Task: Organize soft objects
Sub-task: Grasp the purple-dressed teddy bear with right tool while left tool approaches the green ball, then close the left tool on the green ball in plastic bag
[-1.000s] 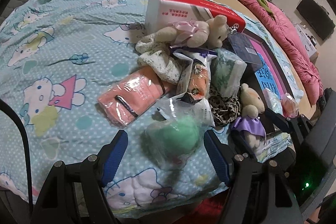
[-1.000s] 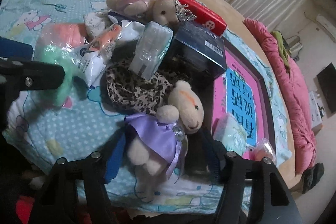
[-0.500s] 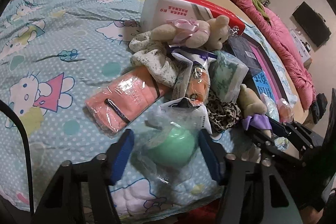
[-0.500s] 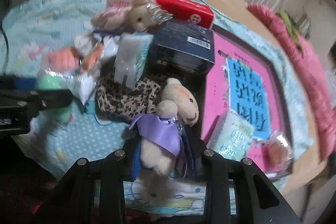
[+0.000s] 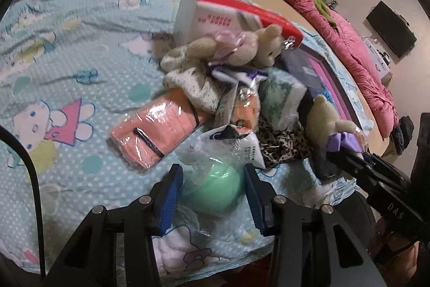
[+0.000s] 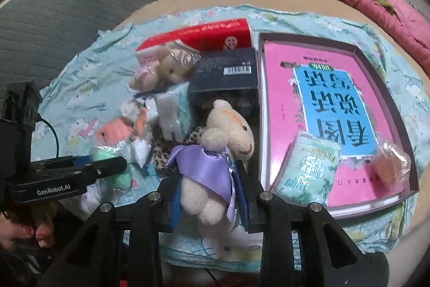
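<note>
- The left gripper (image 5: 212,188) has just been closing and is squeezing a mint-green foam ball in clear plastic wrap (image 5: 215,190), low over the cartoon-print blue bedsheet (image 5: 80,50).
- The right gripper (image 6: 208,191) has just been closing and is clamping a cream plush bear in a purple satin dress (image 6: 212,168), held beside the pile.
- Pickup seems done; next, each probably needs carrying to a sorting spot.

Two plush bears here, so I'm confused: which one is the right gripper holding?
The purple-dressed bear, clamped in the right gripper; the pink-ribboned bear lies against the red box.

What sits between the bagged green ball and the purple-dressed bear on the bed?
In the left wrist view, a crumpled leopard-print cloth lies between the green ball and the purple-dressed bear, with a white printed packet lying at the ball's far edge.
</note>
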`<state>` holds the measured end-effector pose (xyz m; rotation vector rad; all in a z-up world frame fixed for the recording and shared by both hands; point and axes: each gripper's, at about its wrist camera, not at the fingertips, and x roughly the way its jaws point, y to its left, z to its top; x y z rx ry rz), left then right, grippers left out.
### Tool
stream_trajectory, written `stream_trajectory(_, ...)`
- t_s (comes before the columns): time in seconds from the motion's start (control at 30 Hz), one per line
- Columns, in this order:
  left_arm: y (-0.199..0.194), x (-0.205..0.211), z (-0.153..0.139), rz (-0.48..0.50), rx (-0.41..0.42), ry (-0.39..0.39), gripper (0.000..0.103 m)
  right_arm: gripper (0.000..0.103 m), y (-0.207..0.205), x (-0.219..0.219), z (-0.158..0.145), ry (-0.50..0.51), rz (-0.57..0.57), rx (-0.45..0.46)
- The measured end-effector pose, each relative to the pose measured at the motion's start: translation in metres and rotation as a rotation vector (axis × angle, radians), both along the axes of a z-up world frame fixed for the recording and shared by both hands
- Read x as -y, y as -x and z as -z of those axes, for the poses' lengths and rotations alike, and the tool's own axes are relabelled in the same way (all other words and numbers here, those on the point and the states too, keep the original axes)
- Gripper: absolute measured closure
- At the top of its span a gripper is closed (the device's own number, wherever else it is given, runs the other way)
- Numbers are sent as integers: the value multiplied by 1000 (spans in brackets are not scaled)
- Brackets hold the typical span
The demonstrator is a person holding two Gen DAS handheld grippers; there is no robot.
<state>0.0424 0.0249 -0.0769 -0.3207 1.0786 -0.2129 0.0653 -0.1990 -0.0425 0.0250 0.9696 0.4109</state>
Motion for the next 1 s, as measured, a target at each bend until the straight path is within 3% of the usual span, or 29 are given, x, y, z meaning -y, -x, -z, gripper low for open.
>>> stream_trajectory(0.23, 14, 6, -27, -1, 85, -40, 57, 69, 10, 5, -17, -46, 12, 80)
stream_trajectory(0.63, 21, 25, -51, 18, 127, -135, 57, 69, 18, 23, -38, -131, 41, 153)
stream_trajectory(1.0, 14, 58, -90, 60, 185, -172, 57, 69, 20, 47, -56, -175, 106, 225)
